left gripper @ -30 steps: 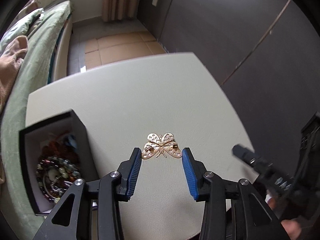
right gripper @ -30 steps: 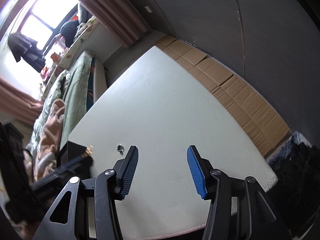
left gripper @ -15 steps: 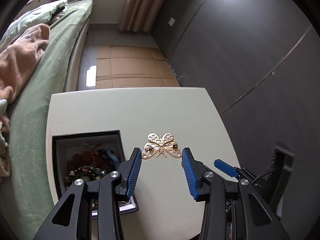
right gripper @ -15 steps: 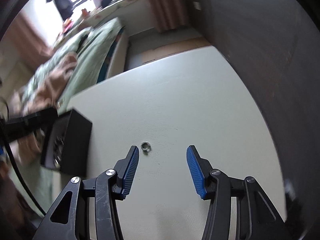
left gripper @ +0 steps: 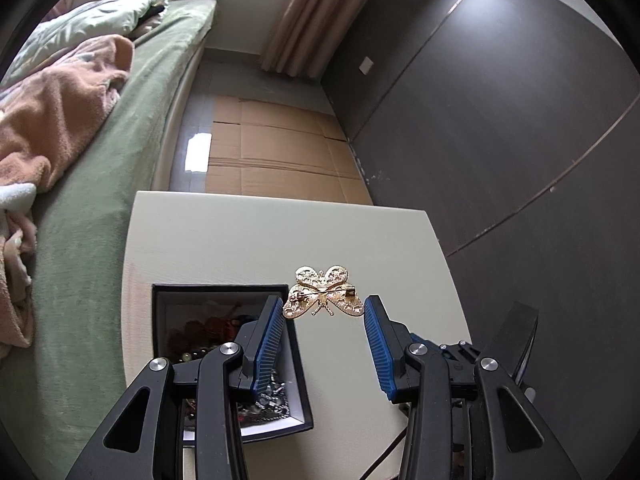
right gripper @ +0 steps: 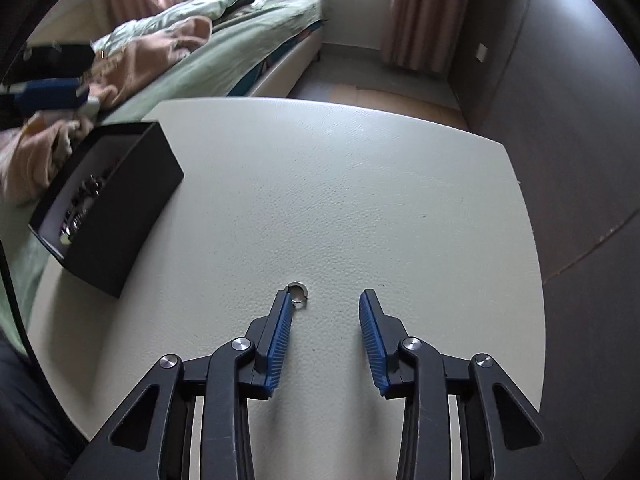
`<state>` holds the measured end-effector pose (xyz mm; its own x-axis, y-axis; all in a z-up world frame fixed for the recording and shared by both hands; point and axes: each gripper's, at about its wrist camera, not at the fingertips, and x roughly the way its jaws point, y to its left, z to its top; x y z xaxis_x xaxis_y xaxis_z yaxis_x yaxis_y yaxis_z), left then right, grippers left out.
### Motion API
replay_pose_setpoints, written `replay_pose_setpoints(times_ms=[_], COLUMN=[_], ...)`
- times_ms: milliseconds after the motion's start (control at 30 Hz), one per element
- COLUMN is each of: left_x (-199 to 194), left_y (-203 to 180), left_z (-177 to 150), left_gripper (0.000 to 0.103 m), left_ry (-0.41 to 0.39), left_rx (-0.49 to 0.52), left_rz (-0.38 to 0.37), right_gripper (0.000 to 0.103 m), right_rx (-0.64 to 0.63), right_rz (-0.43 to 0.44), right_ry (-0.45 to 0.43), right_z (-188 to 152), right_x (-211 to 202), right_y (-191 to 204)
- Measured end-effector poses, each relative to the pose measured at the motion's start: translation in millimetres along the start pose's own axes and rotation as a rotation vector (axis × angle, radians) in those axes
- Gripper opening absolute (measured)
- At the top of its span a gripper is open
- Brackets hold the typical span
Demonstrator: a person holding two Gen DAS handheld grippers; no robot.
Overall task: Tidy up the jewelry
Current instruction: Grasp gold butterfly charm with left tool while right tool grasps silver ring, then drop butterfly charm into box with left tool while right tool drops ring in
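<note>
while the left gripper (left gripper: 324, 310) pinches a butterfly brooch (left gripper: 323, 292) (gold), the right gripper (right gripper: 325, 308) closes — empty; ring (right gripper: 298, 294) just beside.

obstacle: black box (right gripper: 116, 204) at table (right gripper: 360, 184) left edge | rest of tabletop open

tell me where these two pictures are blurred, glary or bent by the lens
Left wrist view: sharp on the gold filigree butterfly brooch, a window glare patch on the floor, wall lines bowed by the fisheye. Right wrist view: crisp on the small silver ring, smeared along the left edge over the open black jewelry box.
</note>
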<state>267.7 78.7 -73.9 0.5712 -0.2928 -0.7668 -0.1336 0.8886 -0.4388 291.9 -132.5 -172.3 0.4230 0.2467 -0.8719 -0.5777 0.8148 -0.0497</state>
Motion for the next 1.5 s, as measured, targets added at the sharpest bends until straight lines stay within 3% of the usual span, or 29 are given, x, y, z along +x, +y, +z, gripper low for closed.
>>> replay_pose_setpoints(times_ms=[233, 500, 767, 1000, 1367, 1400, 1500], left_x=[-1, -2, -6, -9, -5, -3, -3], left_y=[4, 7, 12, 35, 62, 62, 60], left_z=[3, 4, -3, -14, -12, -12, -11], left_gripper=[0.043, 0.043, 0.043, 0.043, 0.044, 0.045, 0.061], left_ry=[-0.005, -0.002, 0.022, 0.048, 0.044, 0.047, 0.042], left_rx=[-0.015, -0.021, 0.026, 0.039, -0.052, -0.056, -0.052], left_rz=[0.002, 0.004, 0.039, 0.096, 0.093, 0.101, 0.102], right_gripper=[0.035, 0.015, 0.014, 0.014, 0.014, 0.014, 0.014], right_rx=[-0.060, -0.084, -0.036, -0.008, 0.130, 0.141, 0.160], right_rz=[0.028, 0.072, 0.086, 0.139, 0.274, 0.284, 0.306], right_ry=[-0.003, -0.014, -0.016, -0.108, -0.243, -0.249, -0.254], right_z=[2, 6, 11, 21, 42, 44, 48], right_x=[4, 5, 4, -21, -47, -48, -47], right_y=[9, 8, 10, 31, 55, 57, 63])
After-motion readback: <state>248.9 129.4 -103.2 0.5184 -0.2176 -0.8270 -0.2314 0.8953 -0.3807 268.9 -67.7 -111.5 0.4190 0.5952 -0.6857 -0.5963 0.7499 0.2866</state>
